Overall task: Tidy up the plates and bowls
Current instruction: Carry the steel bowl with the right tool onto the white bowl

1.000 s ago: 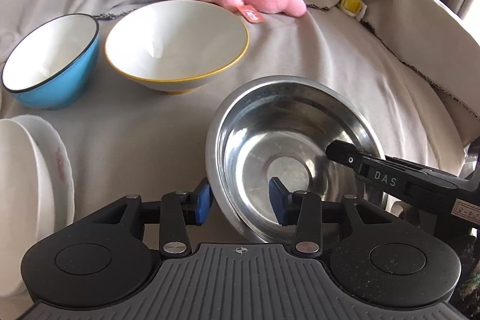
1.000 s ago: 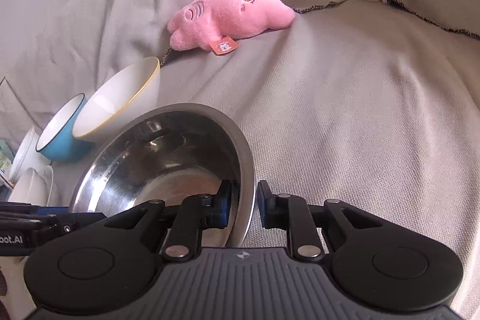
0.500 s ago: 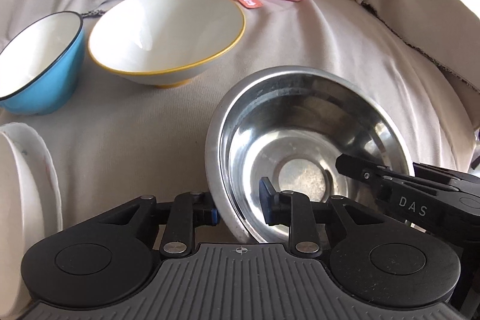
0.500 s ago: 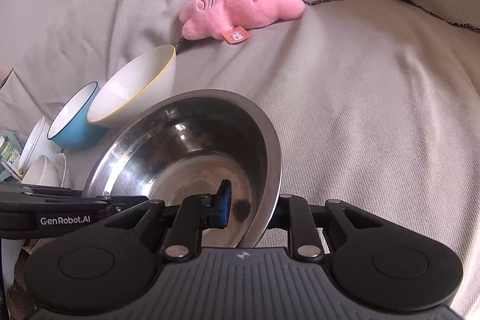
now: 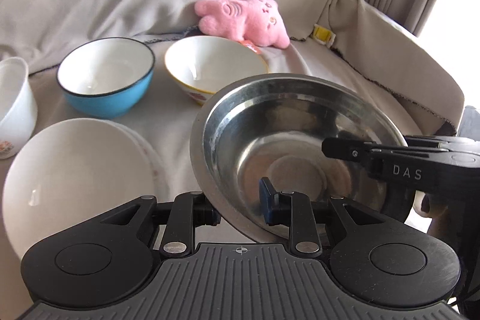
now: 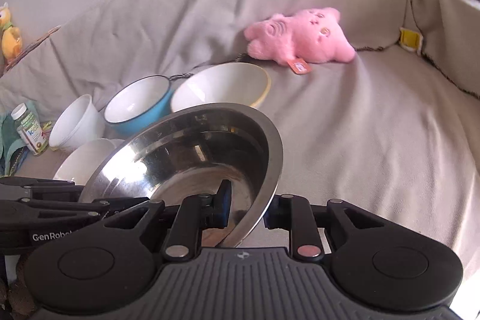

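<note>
Both the left gripper (image 5: pixel 240 204) and right gripper (image 6: pixel 247 207) clamp the steel bowl (image 5: pixel 288 140) aloft, apparently unplaced, while the blue bowl (image 5: pixel 108 80) and yellow-rimmed bowl (image 5: pixel 210 65) remain unstacked.

I am seeing the stainless steel bowl (image 5: pixel 288 140) tilting above the couch cover, its shiny inside facing me, its rim sitting between the fingers of both grippers. Behind it, the blue bowl with a white inside (image 5: pixel 106 80) and the white bowl with a yellow rim (image 5: pixel 214 66) are standing upright side by side, close together. A stack of white plates (image 5: pixel 78 176) is lying just left of the steel bowl, nearer me. A small white bowl (image 6: pixel 75 122) is tilting beside the blue one, at the far left.
</note>
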`<action>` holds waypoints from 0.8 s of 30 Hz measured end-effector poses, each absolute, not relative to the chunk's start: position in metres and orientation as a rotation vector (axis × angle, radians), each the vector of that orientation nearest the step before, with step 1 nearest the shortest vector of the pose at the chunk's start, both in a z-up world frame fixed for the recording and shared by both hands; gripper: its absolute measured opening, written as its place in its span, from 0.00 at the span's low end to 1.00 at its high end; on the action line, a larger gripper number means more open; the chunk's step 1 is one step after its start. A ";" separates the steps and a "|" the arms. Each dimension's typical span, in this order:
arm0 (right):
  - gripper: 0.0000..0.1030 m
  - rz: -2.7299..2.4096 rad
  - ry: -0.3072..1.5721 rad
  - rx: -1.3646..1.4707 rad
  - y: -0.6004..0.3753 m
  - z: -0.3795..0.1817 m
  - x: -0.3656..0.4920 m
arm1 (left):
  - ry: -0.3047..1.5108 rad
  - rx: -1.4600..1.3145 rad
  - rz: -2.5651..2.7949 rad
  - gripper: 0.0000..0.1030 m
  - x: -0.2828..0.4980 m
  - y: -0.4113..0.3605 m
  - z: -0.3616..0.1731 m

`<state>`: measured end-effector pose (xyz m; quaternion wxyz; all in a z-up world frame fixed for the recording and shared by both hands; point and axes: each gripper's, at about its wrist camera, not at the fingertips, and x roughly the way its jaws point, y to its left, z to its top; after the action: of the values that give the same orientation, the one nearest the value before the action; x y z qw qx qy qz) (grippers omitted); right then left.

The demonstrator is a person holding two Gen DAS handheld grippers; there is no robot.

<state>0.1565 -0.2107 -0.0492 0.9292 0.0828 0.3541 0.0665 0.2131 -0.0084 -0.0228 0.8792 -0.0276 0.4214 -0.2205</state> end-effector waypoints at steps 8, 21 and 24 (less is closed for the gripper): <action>0.21 0.229 0.743 0.000 -0.107 -0.016 0.192 | 0.837 -0.290 -0.356 0.26 0.226 0.101 -0.014; 0.21 0.374 0.918 -0.066 -0.009 -0.060 0.210 | 0.926 -0.292 -0.102 0.24 0.209 0.170 -0.032; 0.21 0.365 0.925 -0.062 -0.012 -0.061 0.211 | 0.922 -0.271 -0.109 0.23 0.208 0.165 -0.030</action>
<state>0.2114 -0.0124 -0.0608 0.8786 -0.0296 0.4434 0.1750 0.2076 0.1654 -0.0304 0.8853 -0.1305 0.4433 -0.0522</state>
